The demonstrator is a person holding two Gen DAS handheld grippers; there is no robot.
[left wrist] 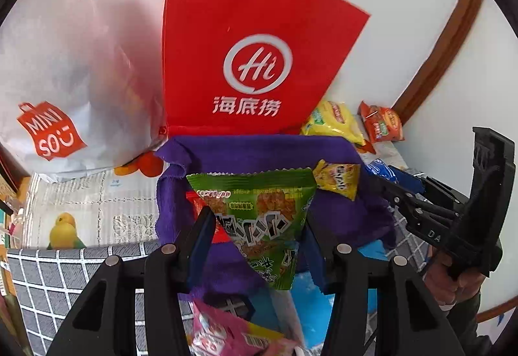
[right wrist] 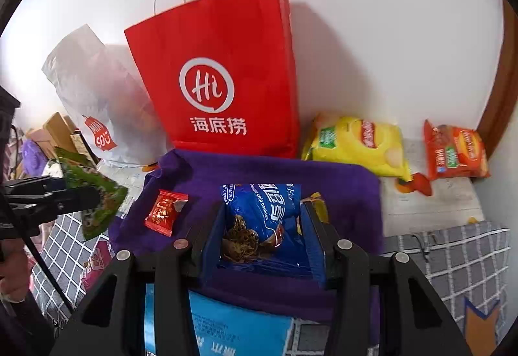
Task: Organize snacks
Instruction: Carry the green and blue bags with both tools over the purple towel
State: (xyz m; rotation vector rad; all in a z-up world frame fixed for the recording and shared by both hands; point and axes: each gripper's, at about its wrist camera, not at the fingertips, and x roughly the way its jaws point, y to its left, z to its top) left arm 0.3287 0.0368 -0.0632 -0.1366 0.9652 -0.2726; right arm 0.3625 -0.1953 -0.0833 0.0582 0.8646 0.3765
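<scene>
My left gripper (left wrist: pixel 259 226) is shut on a green snack packet (left wrist: pixel 259 213) and holds it above a purple cloth-lined box (left wrist: pixel 259 149). The packet also shows in the right wrist view (right wrist: pixel 97 204). My right gripper (right wrist: pixel 264 226) is shut on a blue cookie packet (right wrist: pixel 262 213) over the same purple box (right wrist: pixel 349 191). A small red snack (right wrist: pixel 165 212) lies inside the box at the left. A small yellow snack (left wrist: pixel 340 178) lies in it at the right.
A red paper bag (right wrist: pixel 220 77) and a white plastic bag (right wrist: pixel 97 97) stand behind the box against the wall. A yellow chip bag (right wrist: pixel 356 142) and an orange chip bag (right wrist: pixel 456 152) lie at the back right. A pink packet (left wrist: pixel 226 333) lies near the front.
</scene>
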